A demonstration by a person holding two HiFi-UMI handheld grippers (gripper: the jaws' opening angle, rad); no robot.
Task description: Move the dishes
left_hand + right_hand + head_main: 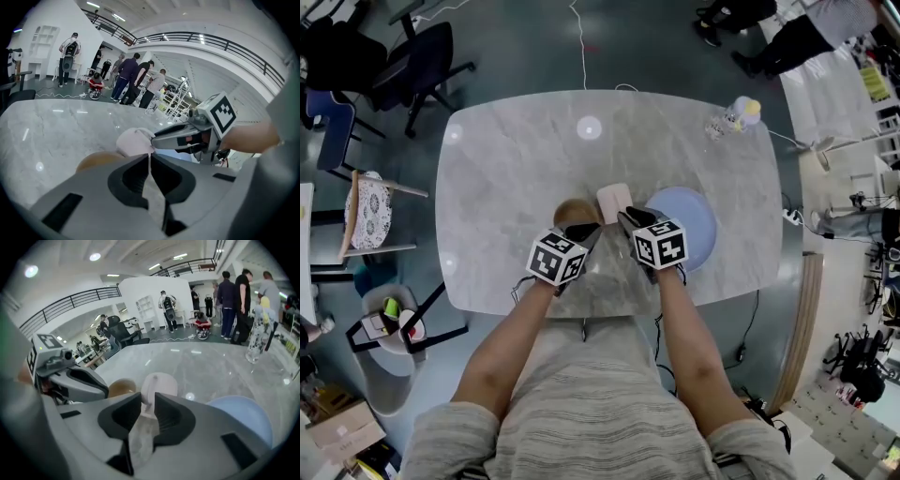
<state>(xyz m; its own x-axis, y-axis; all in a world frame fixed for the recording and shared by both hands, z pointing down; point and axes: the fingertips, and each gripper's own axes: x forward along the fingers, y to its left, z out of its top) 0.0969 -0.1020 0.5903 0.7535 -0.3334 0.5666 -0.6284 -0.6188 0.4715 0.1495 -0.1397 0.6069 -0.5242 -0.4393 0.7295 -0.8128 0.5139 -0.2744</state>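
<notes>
The left tool [581, 231] had its jaws closed together with nothing between them. It pointed down over the near side of the brown bowl [570, 212] on the marble worktop [516, 187], and whether it touched the bowl could not be told. In its own view the shut jaws [150, 157] sat in front of the bowl [96, 161] and the pink cup [133, 141]. The right tool [628, 218] stood only narrowly open - a slim gap between its pads. In its own view the tips [148, 397] sat at the near edge of the pink cup [159, 383], with that edge in line with the gap, though no pad could be seen pressing on it. From the left gripper view the right tool's [153, 138] tips met the side of the cup. The cup [614, 200] stood upright between the bowl and the pale blue plate [689, 220], just beside both - all three near the worktop's front edge. A bottle [733, 117] stood well apart at the far right.
</notes>
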